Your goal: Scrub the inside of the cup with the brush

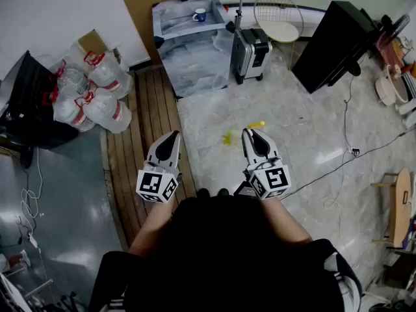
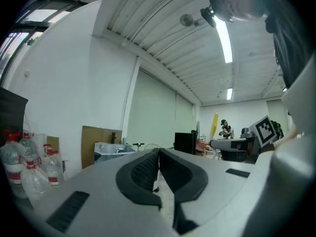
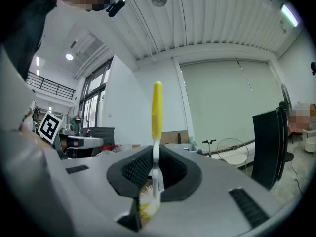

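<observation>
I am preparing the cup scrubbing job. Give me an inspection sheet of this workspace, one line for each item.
Surface: grey table stands far ahead of the person.
Job's things: blue and white cup stands on the table; yellow-handled brush is upright in the right claw, bristles down.
Clutter: large water bottles, suitcase, cardboard.
Grippers: left claw shut, empty; right claw shut on the brush.
Cables: black cable across the floor at right; white cables at left.
Surroundings: wooden boards, black panel, wire chair.
</observation>
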`<control>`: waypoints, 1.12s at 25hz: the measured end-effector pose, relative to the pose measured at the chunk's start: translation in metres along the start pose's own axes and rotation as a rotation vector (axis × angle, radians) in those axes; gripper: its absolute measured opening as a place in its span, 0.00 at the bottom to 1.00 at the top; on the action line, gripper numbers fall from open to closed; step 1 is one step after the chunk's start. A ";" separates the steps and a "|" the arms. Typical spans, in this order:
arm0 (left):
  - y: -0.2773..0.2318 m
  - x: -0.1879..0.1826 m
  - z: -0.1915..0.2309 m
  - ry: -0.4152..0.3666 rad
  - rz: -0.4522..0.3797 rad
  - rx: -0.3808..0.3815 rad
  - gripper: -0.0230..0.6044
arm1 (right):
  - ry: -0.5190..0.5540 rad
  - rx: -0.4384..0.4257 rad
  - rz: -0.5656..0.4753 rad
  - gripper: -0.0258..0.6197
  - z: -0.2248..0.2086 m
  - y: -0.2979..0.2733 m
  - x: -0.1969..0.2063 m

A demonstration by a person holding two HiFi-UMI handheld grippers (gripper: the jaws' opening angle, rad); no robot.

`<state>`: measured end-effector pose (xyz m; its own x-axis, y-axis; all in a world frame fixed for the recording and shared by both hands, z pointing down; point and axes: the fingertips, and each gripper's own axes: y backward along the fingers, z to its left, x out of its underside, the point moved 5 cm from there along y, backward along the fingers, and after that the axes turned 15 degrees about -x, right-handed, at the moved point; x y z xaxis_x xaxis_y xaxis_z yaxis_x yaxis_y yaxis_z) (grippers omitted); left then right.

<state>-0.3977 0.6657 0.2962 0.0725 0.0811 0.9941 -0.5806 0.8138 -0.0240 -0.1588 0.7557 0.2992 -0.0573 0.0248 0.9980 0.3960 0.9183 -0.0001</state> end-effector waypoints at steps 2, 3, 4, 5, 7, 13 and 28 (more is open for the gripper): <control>-0.002 -0.001 -0.003 -0.010 -0.005 -0.002 0.06 | 0.007 -0.004 -0.013 0.11 -0.004 0.000 -0.002; -0.002 -0.001 -0.004 -0.010 -0.007 -0.004 0.06 | 0.010 -0.008 -0.021 0.11 -0.006 0.001 -0.003; -0.003 0.000 -0.006 -0.008 -0.007 -0.006 0.06 | 0.011 -0.012 -0.032 0.11 -0.008 0.002 -0.004; -0.003 0.001 -0.007 -0.003 -0.004 -0.006 0.06 | 0.010 -0.017 -0.044 0.11 -0.010 0.005 -0.005; -0.002 0.007 -0.013 -0.013 0.007 0.001 0.06 | 0.007 -0.023 -0.060 0.12 -0.013 0.010 -0.005; 0.004 0.019 -0.041 -0.065 0.033 0.046 0.06 | -0.014 -0.034 -0.032 0.12 -0.023 0.020 0.005; -0.016 0.031 -0.018 -0.001 0.075 0.000 0.06 | -0.043 -0.076 -0.029 0.12 -0.050 -0.002 0.009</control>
<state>-0.3718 0.6654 0.3255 0.0279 0.1409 0.9896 -0.5840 0.8058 -0.0983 -0.1140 0.7344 0.3115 -0.1087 0.0171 0.9939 0.4615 0.8865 0.0352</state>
